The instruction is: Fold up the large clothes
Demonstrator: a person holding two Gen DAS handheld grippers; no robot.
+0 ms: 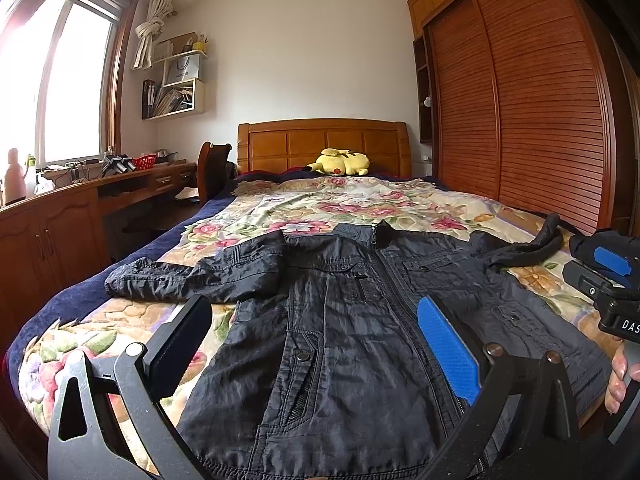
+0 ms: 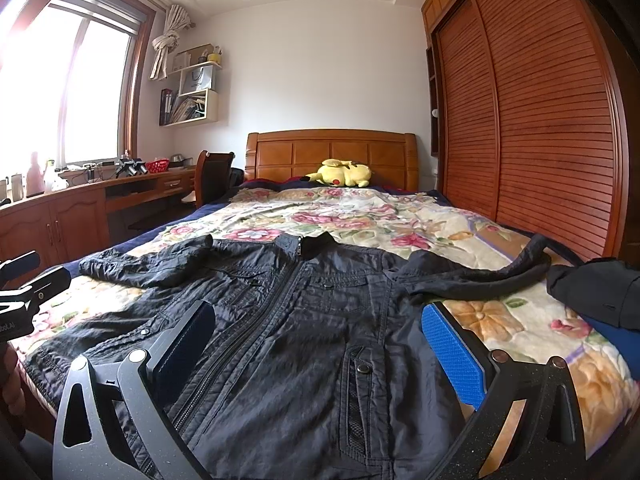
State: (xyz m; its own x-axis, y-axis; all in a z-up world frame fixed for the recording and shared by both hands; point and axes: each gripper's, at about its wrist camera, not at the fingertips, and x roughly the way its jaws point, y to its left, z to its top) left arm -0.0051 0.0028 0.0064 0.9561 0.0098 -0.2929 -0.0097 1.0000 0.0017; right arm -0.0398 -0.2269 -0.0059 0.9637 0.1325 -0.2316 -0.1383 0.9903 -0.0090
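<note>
A dark zip-up jacket [image 1: 340, 320] lies flat, front up, on the floral bedspread [image 1: 340, 204], collar toward the headboard, sleeves spread left and right. It also shows in the right wrist view [image 2: 304, 320]. My left gripper [image 1: 316, 332] is open and empty, hovering over the jacket's hem on its left half. My right gripper [image 2: 316, 340] is open and empty over the hem's right half. The right gripper also shows at the right edge of the left wrist view [image 1: 608, 276], and the left gripper's body at the left edge of the right wrist view [image 2: 24, 292].
A yellow plush toy [image 1: 342, 162] lies by the wooden headboard [image 1: 324, 140]. A dark folded garment [image 2: 596, 292] sits on the bed's right edge. A slatted wardrobe [image 1: 520, 120] stands on the right; a desk [image 1: 80, 200] and chair [image 1: 212, 172] stand on the left.
</note>
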